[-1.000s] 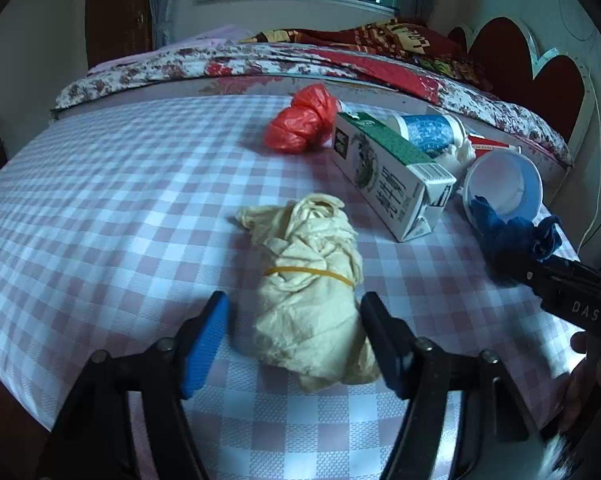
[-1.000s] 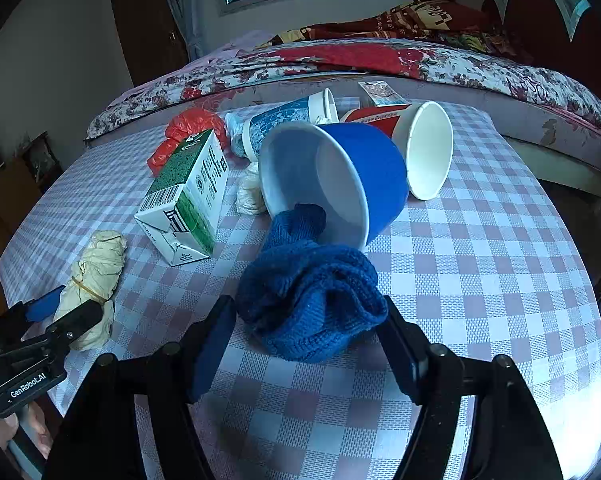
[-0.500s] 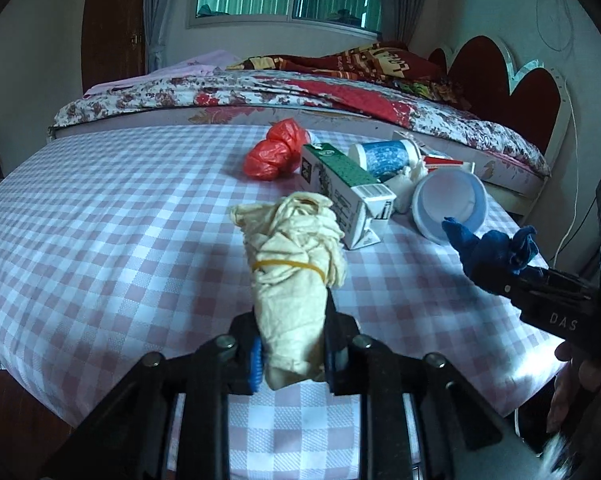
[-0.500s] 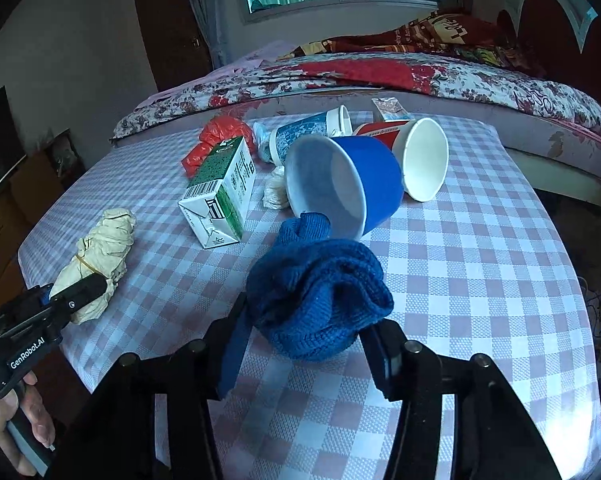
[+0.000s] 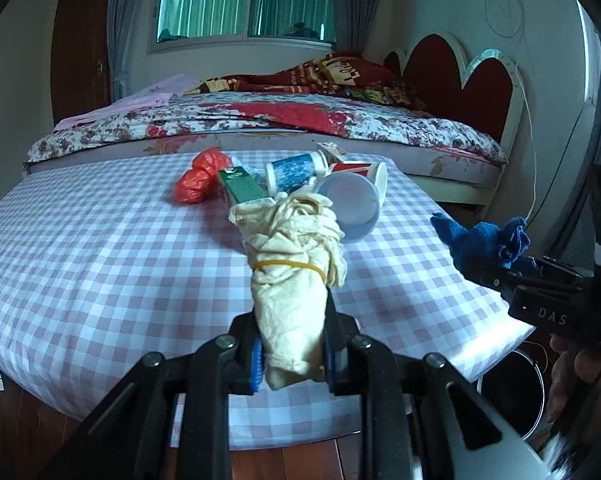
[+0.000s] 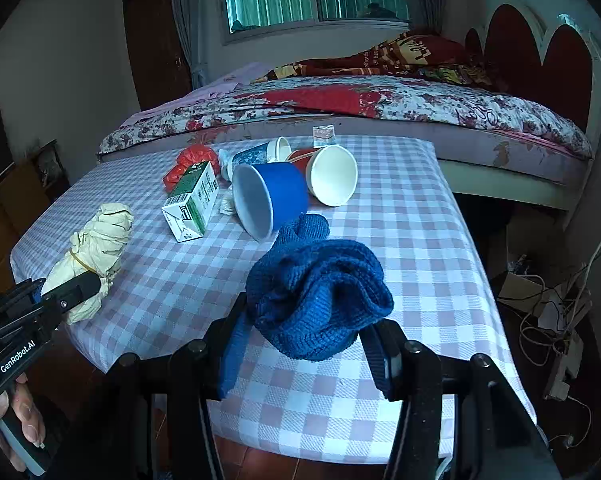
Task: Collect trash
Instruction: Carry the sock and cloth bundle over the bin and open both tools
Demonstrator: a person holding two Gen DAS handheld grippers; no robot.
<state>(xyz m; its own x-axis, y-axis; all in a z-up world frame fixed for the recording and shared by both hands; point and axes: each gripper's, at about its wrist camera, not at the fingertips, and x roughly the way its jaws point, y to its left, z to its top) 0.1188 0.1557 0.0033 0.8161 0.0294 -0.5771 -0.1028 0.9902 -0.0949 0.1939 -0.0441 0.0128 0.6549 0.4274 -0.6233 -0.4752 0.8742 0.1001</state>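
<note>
Legibly, left tool (image 6: 40,300) "GenRobot.AI", right tool (image 5: 500,276) "DAS"

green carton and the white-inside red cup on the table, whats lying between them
The blue cup lies on its side between the green carton and the red cup, mouth toward the camera; the right wrist view shows it best.

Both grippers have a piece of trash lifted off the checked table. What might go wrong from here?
1. The left gripper pinches only the lower end of the cream bundle; its heavy top could sag or slip out.
2. The blue knit cloth bulges loosely over the right gripper and may slide free while carried.
3. The bin sits low beside the table, half hidden; a drop could miss.
</note>
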